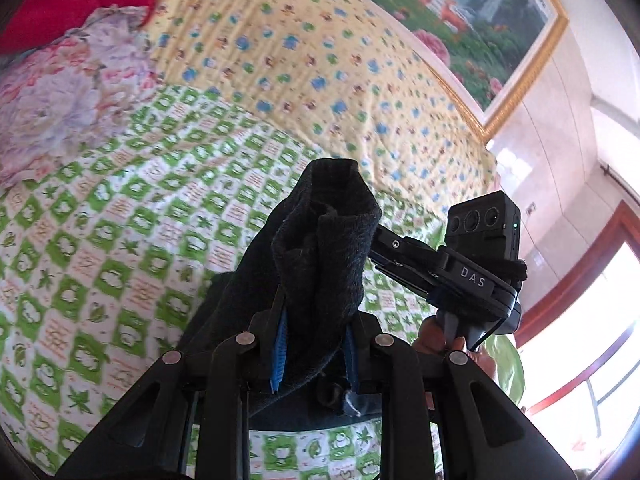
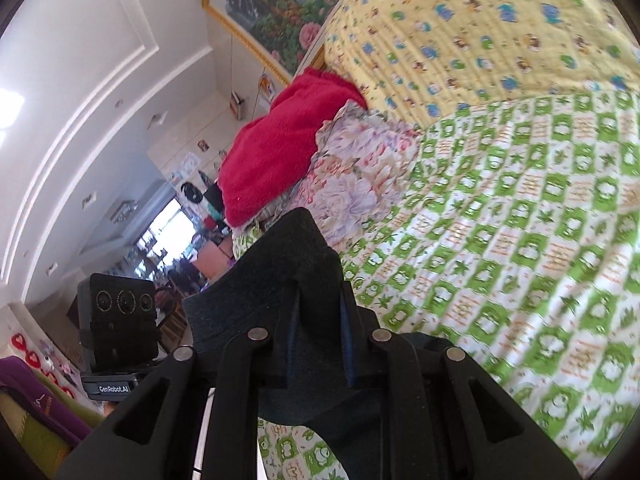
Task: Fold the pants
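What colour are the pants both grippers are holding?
Dark, near-black navy pants, clearest in the left wrist view.

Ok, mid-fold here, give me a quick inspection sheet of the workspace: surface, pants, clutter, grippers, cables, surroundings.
Surface: bed with green frog-print sheet and yellow quilt beyond it.
Job's things: dark pants, lifted off the sheet, bunched in both grippers.
Clutter: red blanket and floral pillow at the bed's far side.
Grippers: left gripper shut on pants; right gripper shut on pants; the two are close together.
Cables: thin black lead under the right gripper's camera mount.
Surroundings: gold-framed landscape picture on the wall, bright window, purple cloth low beside the bed.
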`<action>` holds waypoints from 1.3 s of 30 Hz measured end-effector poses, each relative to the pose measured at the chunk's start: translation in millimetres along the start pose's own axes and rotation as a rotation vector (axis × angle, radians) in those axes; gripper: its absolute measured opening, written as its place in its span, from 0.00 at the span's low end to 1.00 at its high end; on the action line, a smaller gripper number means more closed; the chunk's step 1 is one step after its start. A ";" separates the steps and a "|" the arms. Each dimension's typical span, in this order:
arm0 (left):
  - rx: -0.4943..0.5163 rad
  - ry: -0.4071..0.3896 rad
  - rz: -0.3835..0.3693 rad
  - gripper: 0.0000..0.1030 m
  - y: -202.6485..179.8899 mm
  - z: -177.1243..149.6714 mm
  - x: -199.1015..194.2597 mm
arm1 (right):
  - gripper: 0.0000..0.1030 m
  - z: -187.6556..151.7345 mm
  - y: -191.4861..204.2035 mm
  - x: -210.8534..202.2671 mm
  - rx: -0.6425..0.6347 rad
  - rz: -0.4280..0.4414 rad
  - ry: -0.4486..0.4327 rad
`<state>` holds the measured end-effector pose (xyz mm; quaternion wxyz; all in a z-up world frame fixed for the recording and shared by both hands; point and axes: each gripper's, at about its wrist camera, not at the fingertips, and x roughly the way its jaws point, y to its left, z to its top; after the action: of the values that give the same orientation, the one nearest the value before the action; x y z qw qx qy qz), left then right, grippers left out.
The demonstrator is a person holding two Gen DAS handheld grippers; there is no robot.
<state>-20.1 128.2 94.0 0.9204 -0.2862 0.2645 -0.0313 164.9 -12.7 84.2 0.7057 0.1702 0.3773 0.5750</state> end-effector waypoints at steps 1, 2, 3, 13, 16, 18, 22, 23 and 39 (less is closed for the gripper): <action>0.011 0.011 -0.005 0.22 -5.4 -1.9 4.5 | 0.19 -3.0 -4.3 -7.6 0.012 -0.004 -0.010; 0.022 0.023 -0.010 0.22 -10.9 -4.0 9.0 | 0.19 -7.1 -8.5 -15.4 0.024 -0.010 -0.023; 0.032 0.034 -0.017 0.22 -15.5 -6.4 13.8 | 0.19 -11.6 -13.2 -24.8 0.039 -0.014 -0.036; 0.107 0.154 -0.062 0.22 -58.0 -30.7 56.2 | 0.19 -47.7 -49.5 -84.4 0.139 -0.071 -0.126; 0.134 0.188 -0.063 0.22 -70.6 -39.1 69.6 | 0.19 -60.2 -60.6 -99.1 0.167 -0.087 -0.145; 0.147 0.208 -0.065 0.22 -76.4 -44.1 76.3 | 0.19 -65.9 -66.1 -106.1 0.181 -0.100 -0.153; 0.172 0.238 -0.066 0.22 -86.2 -53.4 85.7 | 0.19 -76.7 -77.0 -120.6 0.205 -0.116 -0.174; 0.181 0.244 -0.064 0.22 -89.3 -56.1 88.3 | 0.19 -79.5 -79.9 -123.9 0.210 -0.119 -0.178; 0.307 0.364 -0.032 0.22 -117.6 -98.7 129.5 | 0.02 -111.7 -109.8 -166.0 0.315 -0.159 -0.261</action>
<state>52.3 -47.4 28.5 0.8897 -0.1368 0.4136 -0.1368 149.6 -221.3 -7.4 0.7563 0.3210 0.3801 0.4248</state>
